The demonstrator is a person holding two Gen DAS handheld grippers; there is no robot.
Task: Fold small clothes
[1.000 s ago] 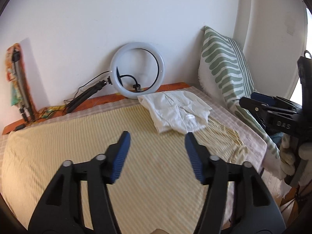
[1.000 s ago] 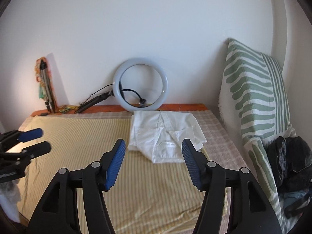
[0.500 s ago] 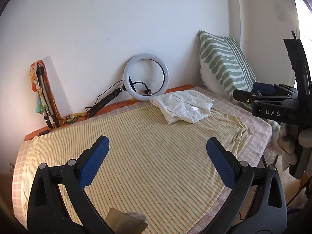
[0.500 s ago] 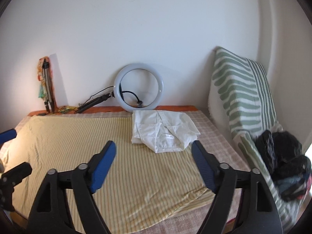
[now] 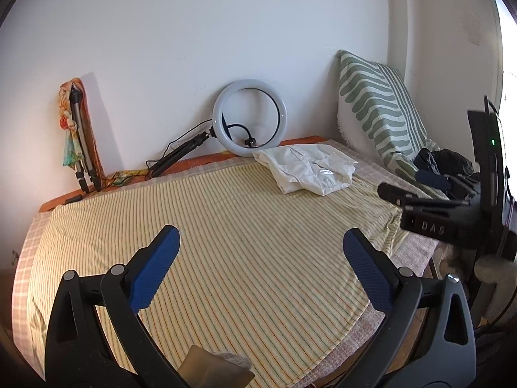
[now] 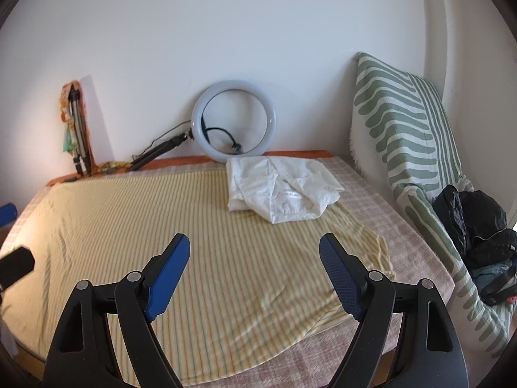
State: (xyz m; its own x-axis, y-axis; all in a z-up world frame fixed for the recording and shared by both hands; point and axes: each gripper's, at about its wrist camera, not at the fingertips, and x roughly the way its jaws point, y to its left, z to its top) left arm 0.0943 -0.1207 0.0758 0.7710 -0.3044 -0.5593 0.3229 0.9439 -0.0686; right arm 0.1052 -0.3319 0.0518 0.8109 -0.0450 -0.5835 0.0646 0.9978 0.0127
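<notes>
Well, both tongs (image 5: 260,268) (image 6: 255,270) just spread wide, nothing btwn, white garment (image 6: 279,190) on bed (image 6: 113,213)

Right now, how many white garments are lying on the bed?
1. The white garment lies crumpled at the far side of the bed, just in front of the ring light. More clothes may be hidden in the dark pile by the pillow.

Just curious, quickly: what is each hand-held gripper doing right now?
Left hand-held gripper: open, holding nothing, jaws just opened wider.
Right hand-held gripper: open, holding nothing, jaws just opened wider.
</notes>
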